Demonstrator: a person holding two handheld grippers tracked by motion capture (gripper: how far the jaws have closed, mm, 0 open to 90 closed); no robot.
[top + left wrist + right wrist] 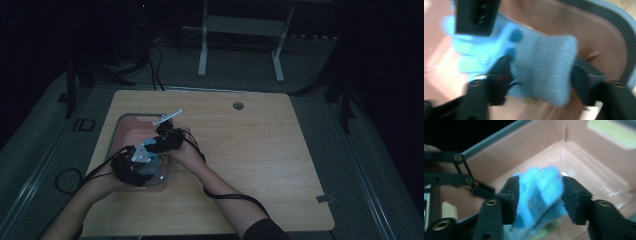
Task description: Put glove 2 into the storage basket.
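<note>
Blue cloth [540, 187] between both pairs of tongs over pink tub [584, 162], left gripper [541, 75] and right gripper [537, 195] apparently clamping it.

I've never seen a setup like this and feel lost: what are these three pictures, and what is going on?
There is no robot here. A person sits at a wooden table and holds a hand-held grasping tool with two black jaws in each hand: the left tool and the right tool. The high view looks down from above the person. The other two pictures come from small cameras riding on each tool, looking along its jaws. On the table stands a pink tub with a grey rim. Over it, a blue cloth sits between the jaws of both tools. The blur hides whether they press on it.
</note>
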